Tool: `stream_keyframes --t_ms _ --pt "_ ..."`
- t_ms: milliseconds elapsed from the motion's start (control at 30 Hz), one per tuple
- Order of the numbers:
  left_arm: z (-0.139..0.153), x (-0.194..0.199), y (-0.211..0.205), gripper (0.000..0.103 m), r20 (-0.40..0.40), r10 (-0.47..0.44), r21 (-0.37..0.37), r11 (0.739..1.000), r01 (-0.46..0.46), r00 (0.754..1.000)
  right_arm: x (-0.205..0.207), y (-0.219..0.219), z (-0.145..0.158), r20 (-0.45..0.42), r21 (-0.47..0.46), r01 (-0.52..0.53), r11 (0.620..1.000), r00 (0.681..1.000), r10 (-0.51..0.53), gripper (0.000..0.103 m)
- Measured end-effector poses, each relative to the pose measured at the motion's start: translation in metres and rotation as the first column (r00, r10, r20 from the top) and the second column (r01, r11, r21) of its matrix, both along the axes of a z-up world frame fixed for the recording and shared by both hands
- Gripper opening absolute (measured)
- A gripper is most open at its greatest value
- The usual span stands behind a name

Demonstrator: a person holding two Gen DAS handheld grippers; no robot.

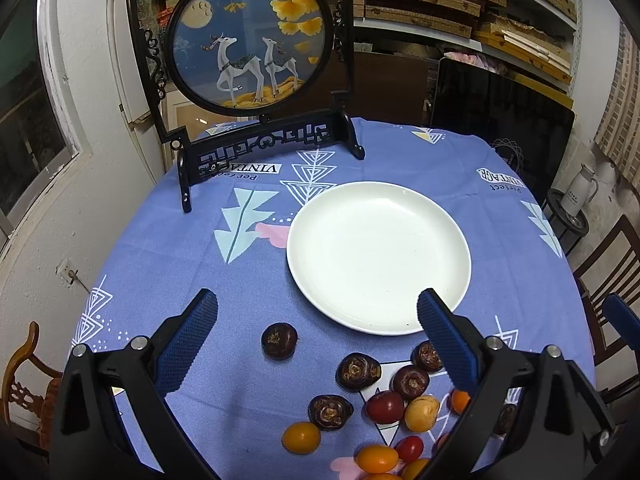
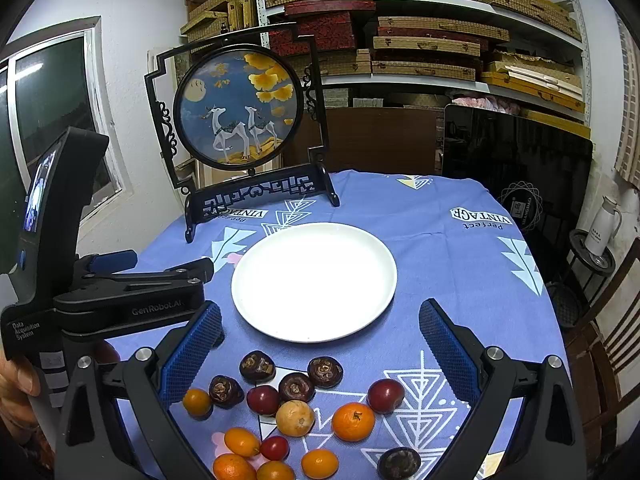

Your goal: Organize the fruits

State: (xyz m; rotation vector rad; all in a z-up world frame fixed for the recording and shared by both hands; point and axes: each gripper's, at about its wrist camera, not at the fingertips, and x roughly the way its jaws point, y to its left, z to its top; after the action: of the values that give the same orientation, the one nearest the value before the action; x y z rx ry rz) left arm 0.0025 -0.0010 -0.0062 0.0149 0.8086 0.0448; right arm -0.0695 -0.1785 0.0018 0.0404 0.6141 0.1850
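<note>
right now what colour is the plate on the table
Plain white, with nothing on it; the plate shows best in the right wrist view, on the blue patterned tablecloth.

Both wrist views look down across the shared white plate (image 1: 378,256) (image 2: 314,280).

Fruits (image 1: 362,392) near empty plate (image 1: 378,256)

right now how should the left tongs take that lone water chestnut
Grip the lone water chestnut across its round sides, coming from above. It sits flat, crown up, clear of the other fruit, already between the open left tongs.
</note>
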Motion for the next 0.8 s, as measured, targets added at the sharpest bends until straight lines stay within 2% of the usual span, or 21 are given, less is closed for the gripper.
stream_keyframes --t_ms 800 --pt "-0.0074 0.0017 0.0051 0.098 -0.023 0.004 0.025 1.0 -0.003 1.0 0.0006 0.0014 -0.0018 -0.015 -0.004 -0.009 1.0 1.0 0.009 0.099"
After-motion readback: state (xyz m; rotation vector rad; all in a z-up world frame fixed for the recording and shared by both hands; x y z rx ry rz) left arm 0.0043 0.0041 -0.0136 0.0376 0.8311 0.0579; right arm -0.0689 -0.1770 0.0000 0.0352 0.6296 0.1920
